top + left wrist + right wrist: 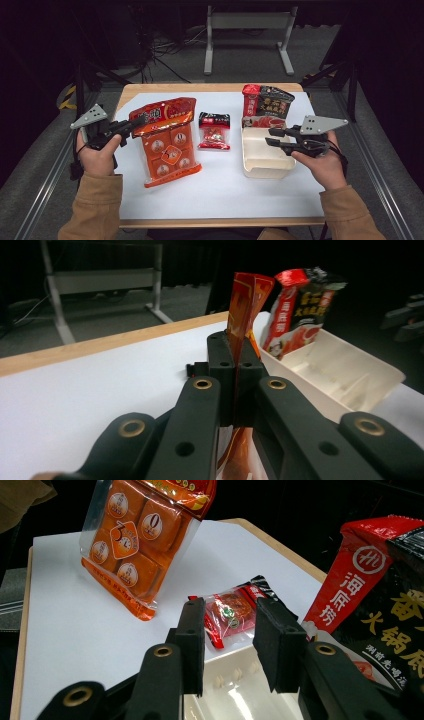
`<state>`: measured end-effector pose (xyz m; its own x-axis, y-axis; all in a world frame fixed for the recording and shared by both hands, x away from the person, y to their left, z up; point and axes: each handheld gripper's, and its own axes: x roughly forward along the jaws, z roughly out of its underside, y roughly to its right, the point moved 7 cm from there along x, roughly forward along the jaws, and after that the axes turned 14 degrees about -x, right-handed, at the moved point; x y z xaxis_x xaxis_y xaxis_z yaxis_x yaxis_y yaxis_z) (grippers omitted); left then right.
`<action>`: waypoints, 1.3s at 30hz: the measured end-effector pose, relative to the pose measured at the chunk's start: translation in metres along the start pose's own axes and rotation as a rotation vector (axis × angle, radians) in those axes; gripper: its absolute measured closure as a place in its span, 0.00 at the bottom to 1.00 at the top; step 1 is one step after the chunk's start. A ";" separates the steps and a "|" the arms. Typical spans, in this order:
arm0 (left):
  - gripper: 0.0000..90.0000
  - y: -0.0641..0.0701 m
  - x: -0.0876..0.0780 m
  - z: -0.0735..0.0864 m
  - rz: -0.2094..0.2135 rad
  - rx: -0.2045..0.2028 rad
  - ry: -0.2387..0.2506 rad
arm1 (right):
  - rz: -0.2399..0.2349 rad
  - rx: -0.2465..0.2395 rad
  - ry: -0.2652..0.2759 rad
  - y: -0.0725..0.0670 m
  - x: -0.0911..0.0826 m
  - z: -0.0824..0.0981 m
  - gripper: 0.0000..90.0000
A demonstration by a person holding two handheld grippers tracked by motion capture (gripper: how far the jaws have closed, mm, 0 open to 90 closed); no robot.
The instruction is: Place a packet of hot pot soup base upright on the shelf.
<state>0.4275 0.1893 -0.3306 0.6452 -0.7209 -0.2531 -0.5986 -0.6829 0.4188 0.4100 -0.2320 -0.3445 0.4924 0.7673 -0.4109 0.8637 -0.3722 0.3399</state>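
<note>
1. We see the table [220, 195], white top w/ wood edge.
2. Orange pack [167, 142] hangs tilted, bottom edge at the table, left of centre.
3. White tray [265, 162] sits on the right; the red-black bag [265, 102] leans in its far end.
4. Our left gripper [131, 126] is clamped on the orange pack's top-left edge.
5. Our right gripper [270, 137] is over the tray, jaws partly apart, nothing btw them.
6. Small red pack [214, 131] lies flat btw orange pack & tray.

Left tool [235, 365] clamped on orange packet [245, 305], white tray [350, 375] beside, red-black bag [300, 310] inside
</note>
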 end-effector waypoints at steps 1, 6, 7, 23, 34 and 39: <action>1.00 0.008 -0.001 -0.002 0.010 0.017 0.003 | 0.007 -0.001 0.004 0.001 -0.002 -0.001 0.73; 1.00 0.024 -0.001 -0.004 0.035 0.060 0.003 | 0.010 0.001 0.007 0.003 -0.004 -0.002 0.73; 1.00 0.029 -0.001 -0.005 0.044 0.069 0.003 | 0.010 0.001 0.009 0.003 -0.004 -0.002 0.73; 1.00 0.093 -0.001 -0.006 0.202 0.192 -0.022 | -0.002 -0.002 0.066 -0.002 0.003 -0.017 0.65; 1.00 0.107 0.002 -0.009 0.223 0.236 -0.009 | -0.027 -0.002 0.091 -0.006 0.013 -0.027 0.62; 1.00 0.114 0.003 -0.011 0.243 0.236 0.002 | -0.042 0.010 0.113 -0.009 0.022 -0.032 0.52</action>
<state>0.3663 0.1111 -0.2740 0.4709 -0.8658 -0.1692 -0.8282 -0.4999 0.2534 0.4098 -0.1946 -0.3293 0.4411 0.8359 -0.3267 0.8845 -0.3432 0.3162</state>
